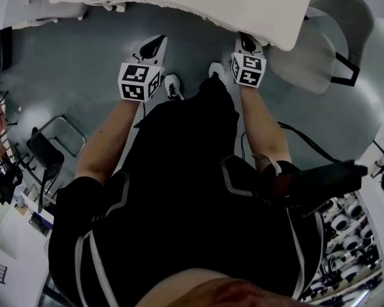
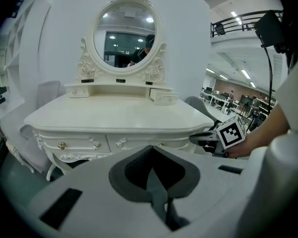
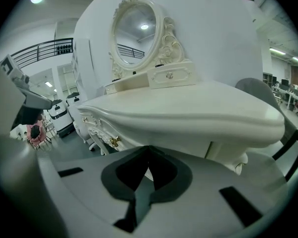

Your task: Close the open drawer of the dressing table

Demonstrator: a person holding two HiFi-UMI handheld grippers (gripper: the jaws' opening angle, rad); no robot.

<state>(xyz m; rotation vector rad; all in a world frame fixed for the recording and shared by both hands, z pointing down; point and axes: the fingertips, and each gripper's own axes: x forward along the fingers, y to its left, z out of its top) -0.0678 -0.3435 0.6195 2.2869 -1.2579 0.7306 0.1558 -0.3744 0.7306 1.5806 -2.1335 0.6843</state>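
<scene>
1. The small drawer (image 2: 164, 97) juts forward, a little askew, from the right end of the raised shelf under the oval mirror (image 2: 125, 32) of the white dressing table (image 2: 114, 118).
2. The left gripper (image 2: 150, 150) hangs low in front of the table. Its jaws are pressed together at the tips, with nothing between them, and they touch nothing.
3. The right gripper (image 3: 148, 150) is also closed and empty. It sits at the table's right front corner, just below the tabletop's edge.
4. From the left gripper, the drawer lies up and slightly right of the jaws, across the bare tabletop and well apart. From the right gripper, it stands above the jaw tips at the back of the top, also well apart.
5. The left gripper view alone shows the table front-on, with its wide front drawers and a gold knob (image 2: 62, 146), and the right gripper's marker cube (image 2: 230, 133) by the table's corner.
6. The head view shows only the tabletop's near edge, both grippers held side by side before it, and a grey chair (image 1: 320, 50) on the right.
</scene>
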